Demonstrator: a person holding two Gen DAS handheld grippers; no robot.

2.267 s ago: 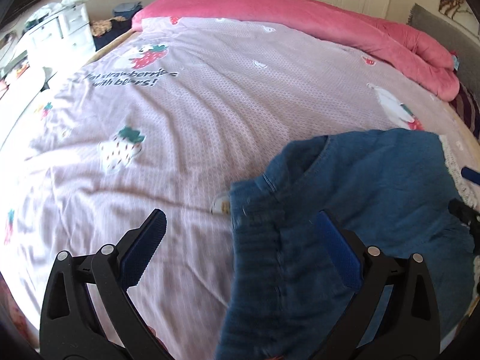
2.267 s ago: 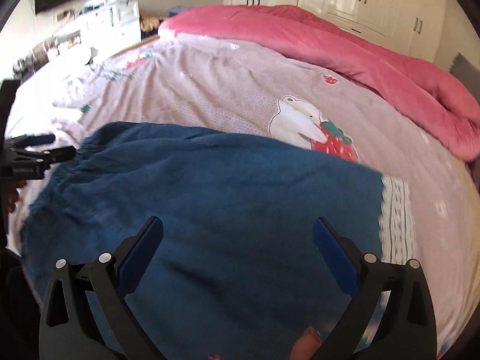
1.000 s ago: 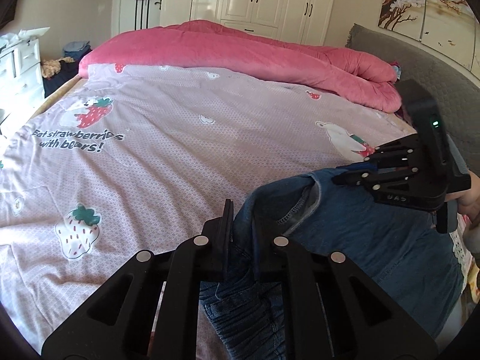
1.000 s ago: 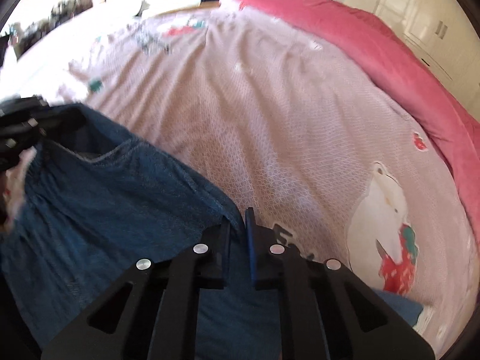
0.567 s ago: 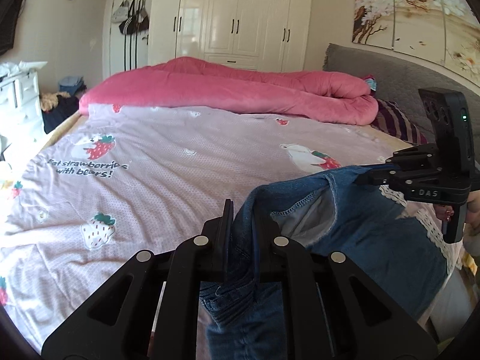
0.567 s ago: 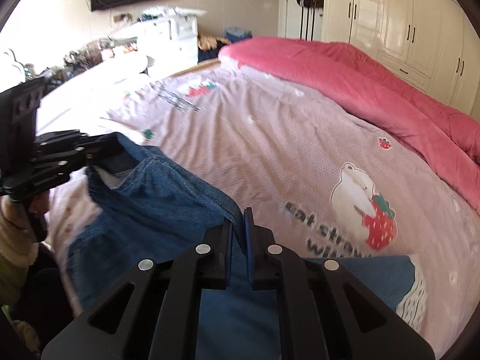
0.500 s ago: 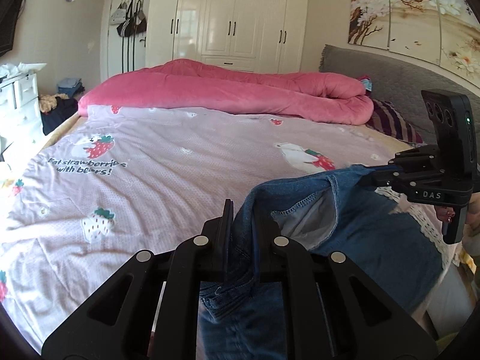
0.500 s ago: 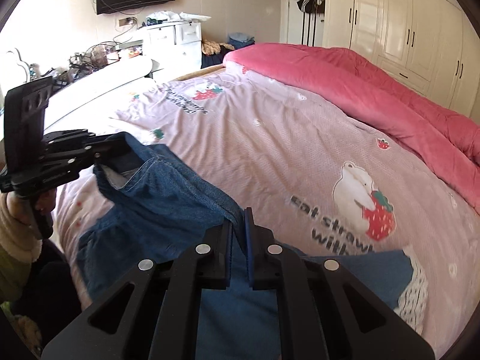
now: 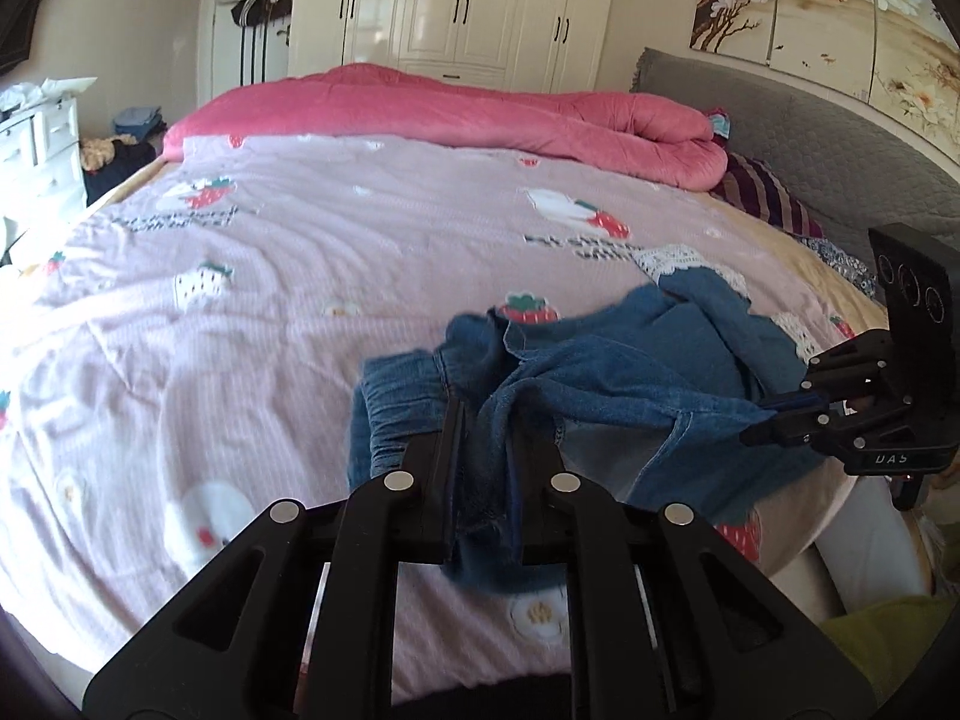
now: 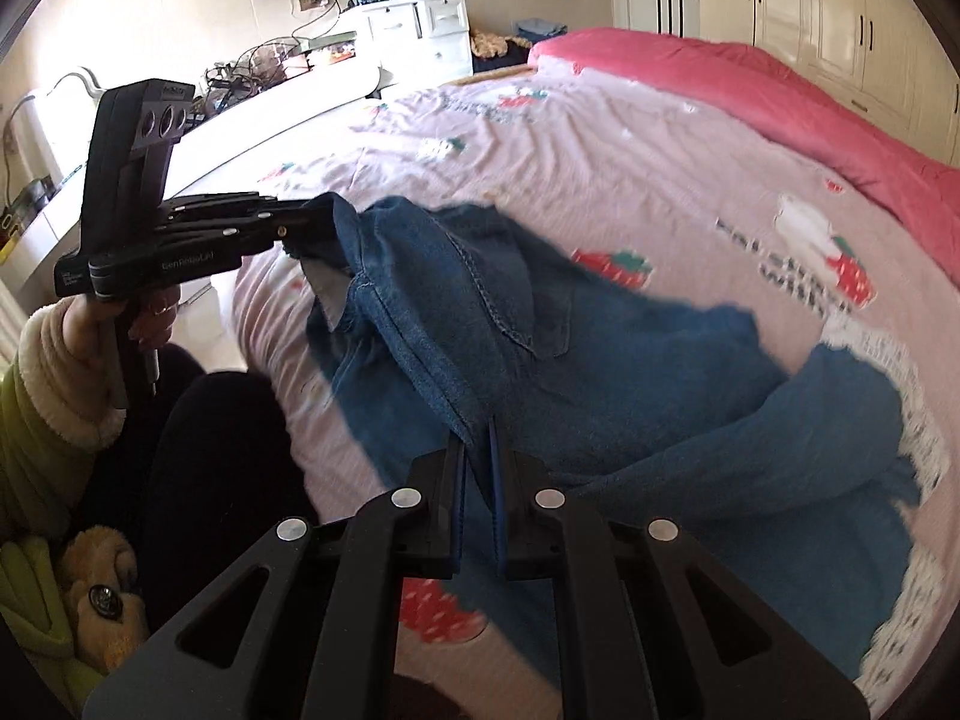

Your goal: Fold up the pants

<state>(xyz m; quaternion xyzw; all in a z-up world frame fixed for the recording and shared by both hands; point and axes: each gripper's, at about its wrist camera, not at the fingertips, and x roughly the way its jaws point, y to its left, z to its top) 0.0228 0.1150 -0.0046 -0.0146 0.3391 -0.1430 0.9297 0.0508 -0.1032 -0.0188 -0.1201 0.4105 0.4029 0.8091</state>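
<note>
Both the left tongs (image 9: 485,420) and right tongs (image 10: 478,447) are clamped on the blue denim pants with white lace hems (image 10: 630,360); the thin pinch could slip, dropping the waistband crumpled on the pink strawberry-print bed (image 9: 240,312).

A rolled pink duvet (image 9: 456,114) lies along the strawberry-print sheet's (image 9: 240,312) far edge, before white wardrobes (image 9: 474,6).

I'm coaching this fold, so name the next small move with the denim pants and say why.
Probably carry the lifted waistband further across the bed and lay it down flat. The left gripper and right gripper each pinch it, and the denim pants lie bunched, lace hems on the sheet.
</note>
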